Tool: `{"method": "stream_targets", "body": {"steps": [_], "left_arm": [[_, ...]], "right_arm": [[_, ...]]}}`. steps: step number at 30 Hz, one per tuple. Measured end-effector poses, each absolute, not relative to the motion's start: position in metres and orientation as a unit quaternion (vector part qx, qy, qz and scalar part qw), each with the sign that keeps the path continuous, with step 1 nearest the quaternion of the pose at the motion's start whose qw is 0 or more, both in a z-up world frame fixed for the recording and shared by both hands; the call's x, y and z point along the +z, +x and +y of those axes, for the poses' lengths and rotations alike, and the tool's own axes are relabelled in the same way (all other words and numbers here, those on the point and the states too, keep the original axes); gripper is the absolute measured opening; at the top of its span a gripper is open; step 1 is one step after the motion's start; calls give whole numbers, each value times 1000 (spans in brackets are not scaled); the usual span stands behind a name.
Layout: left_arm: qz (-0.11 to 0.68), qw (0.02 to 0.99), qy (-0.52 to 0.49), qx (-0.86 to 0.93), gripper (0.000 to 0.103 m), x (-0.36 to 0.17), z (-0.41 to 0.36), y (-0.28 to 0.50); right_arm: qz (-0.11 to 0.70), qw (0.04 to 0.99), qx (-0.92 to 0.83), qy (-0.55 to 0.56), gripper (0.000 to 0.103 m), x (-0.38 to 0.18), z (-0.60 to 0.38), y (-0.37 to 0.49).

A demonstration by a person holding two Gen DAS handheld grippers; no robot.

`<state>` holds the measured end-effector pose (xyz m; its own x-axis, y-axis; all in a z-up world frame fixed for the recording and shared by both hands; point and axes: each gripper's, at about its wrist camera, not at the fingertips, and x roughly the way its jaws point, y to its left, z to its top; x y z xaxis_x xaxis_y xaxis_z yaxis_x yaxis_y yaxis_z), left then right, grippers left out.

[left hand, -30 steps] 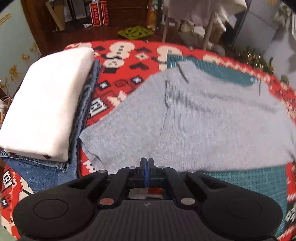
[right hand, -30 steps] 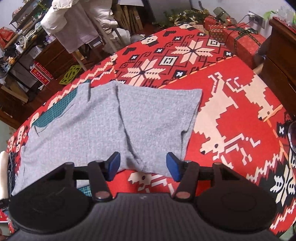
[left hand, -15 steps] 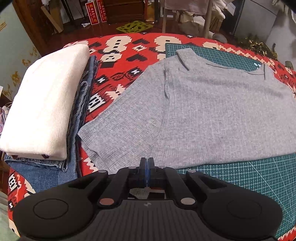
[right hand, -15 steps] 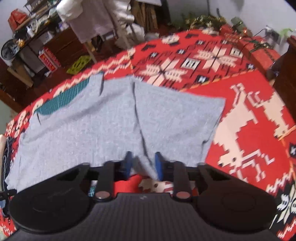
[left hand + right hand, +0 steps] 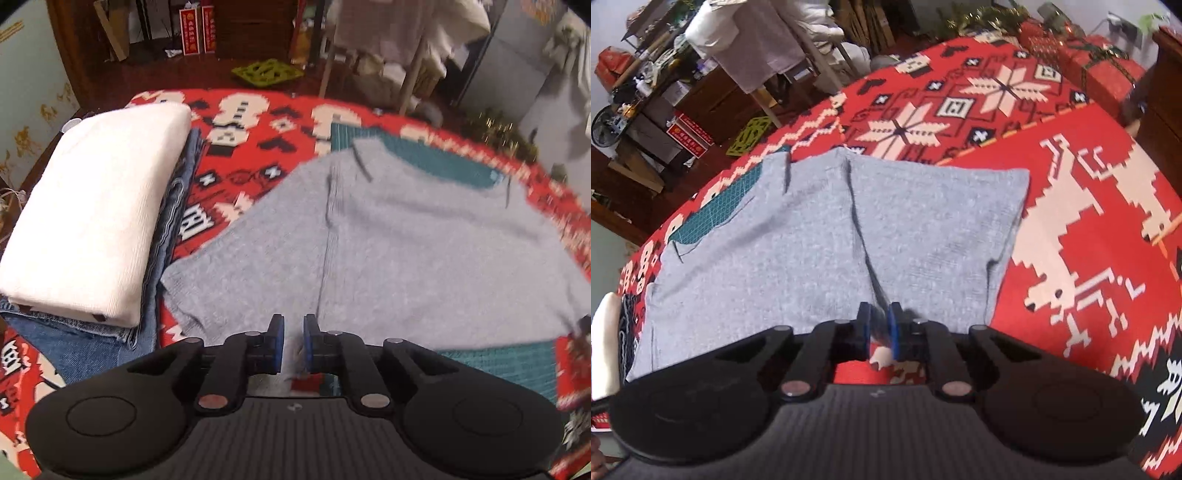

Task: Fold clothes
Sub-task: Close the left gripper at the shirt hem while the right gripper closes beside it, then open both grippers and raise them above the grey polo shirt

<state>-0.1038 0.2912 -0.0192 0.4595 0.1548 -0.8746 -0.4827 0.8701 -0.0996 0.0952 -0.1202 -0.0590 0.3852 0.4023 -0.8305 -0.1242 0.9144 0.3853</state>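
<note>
Since half a second ago the left gripper (image 5: 290,341) has parted its blue fingers (image 5: 276,338) from pressed together to a narrow gap, and its view has swung so less of the green cutting mat (image 5: 424,162) shows. The right gripper (image 5: 880,326) has drawn its fingers closer onto a ridge of cloth.

The grey knit shirt (image 5: 406,258) lies spread flat, collar away from the cameras, partly on the mat and partly on the red patterned cloth (image 5: 1089,229) that covers the bench. In the right view the fingers pinch the near hem of the shirt (image 5: 812,258) where the sleeve seam runs down. The left fingers stand slightly apart at the near hem by the other sleeve; whether they hold any fabric I cannot tell.

The risk as I judge it is a one-sided lift. If the left side has let go, raising the right hem would drag the shirt askew and bunch it. The loose knit could also slip from so small a pinch.

A folded white garment (image 5: 92,221) on folded jeans (image 5: 162,266) sits just beside the left sleeve, which could catch it.
</note>
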Motion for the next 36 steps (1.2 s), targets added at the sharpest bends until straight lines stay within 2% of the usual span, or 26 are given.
{"method": "stream_targets", "body": {"steps": [2, 7, 8, 10, 11, 12, 13, 20, 31, 36], "left_arm": [[478, 841, -169, 186, 27, -19, 290, -100], [502, 834, -155, 171, 27, -38, 281, -83], [508, 830, -154, 170, 24, -42, 281, -81], [518, 825, -151, 168, 6, -47, 279, -80], [517, 826, -147, 167, 3, -45, 278, -82], [515, 828, -146, 167, 3, -42, 279, -83], [509, 831, -152, 166, 3, -38, 282, -87], [476, 841, -204, 159, 3, -9, 305, -111], [517, 820, -150, 194, 4, -28, 300, -100], [533, 812, -134, 199, 15, -38, 297, -99]], "right_arm": [[527, 825, 163, 126, 17, -58, -118, 96], [533, 821, 164, 125, 19, -63, -114, 98], [534, 820, 163, 124, 20, -64, -113, 98], [540, 816, 164, 125, 18, -67, -112, 99], [543, 814, 165, 126, 15, -68, -112, 100], [546, 811, 166, 128, 5, -69, -112, 100], [549, 809, 167, 129, 3, -70, -111, 100], [543, 798, 184, 187, 3, -55, -139, 95], [557, 793, 143, 203, 3, -67, -149, 103], [556, 799, 146, 174, 5, -69, -137, 104]]}}
